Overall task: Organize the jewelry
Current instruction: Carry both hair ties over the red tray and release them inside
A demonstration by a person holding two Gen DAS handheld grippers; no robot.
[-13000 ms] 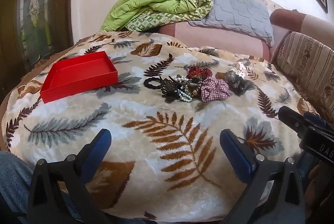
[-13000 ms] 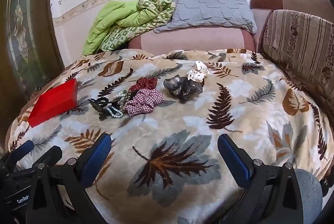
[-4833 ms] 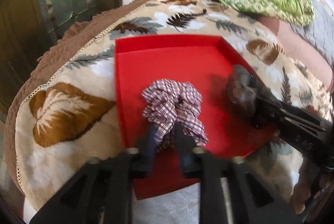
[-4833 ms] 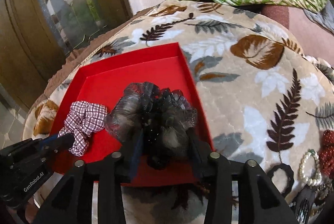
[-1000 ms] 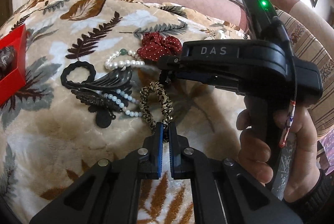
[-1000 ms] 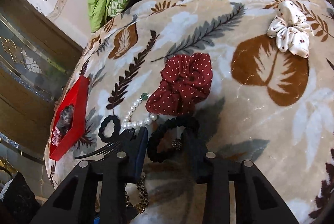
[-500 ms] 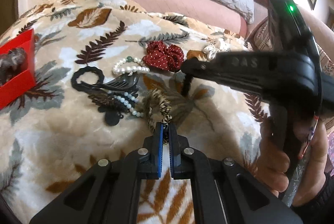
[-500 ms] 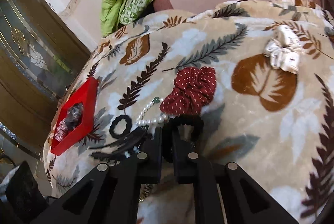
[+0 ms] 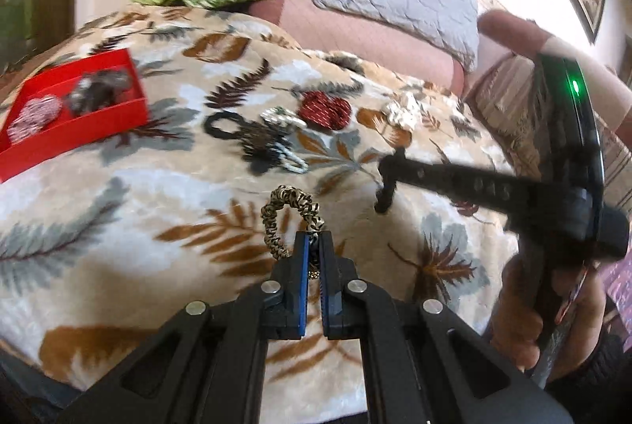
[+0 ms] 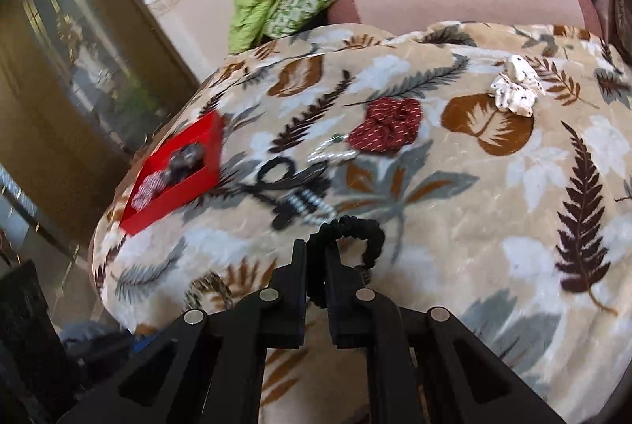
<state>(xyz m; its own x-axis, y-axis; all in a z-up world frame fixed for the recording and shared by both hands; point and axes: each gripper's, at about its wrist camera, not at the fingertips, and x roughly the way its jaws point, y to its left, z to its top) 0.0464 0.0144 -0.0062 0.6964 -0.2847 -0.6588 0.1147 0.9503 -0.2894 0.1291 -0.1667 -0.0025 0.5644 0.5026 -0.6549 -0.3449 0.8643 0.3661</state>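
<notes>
Both tongs were clenched: our left gripper [image 9: 312, 240] on the leopard scrunchie [image 9: 290, 212], right gripper [image 10: 316, 250] on the black scrunchie [image 10: 351, 232]; the red tray [image 9: 85, 125] lay at ten o'clock, nearer the left.

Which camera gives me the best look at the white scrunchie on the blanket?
The right wrist view: the white scrunchie lies sharp and unobstructed on the blanket. In the left wrist view it is a small blurred patch.

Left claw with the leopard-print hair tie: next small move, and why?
Probably carry it left, toward the red tray. The left claw is shut on the leopard-print hair tie, which looks lifted off the blanket. The tray already holds a plaid scrunchie and a dark scrunchie, with bare floor between them and its near wall.
</notes>
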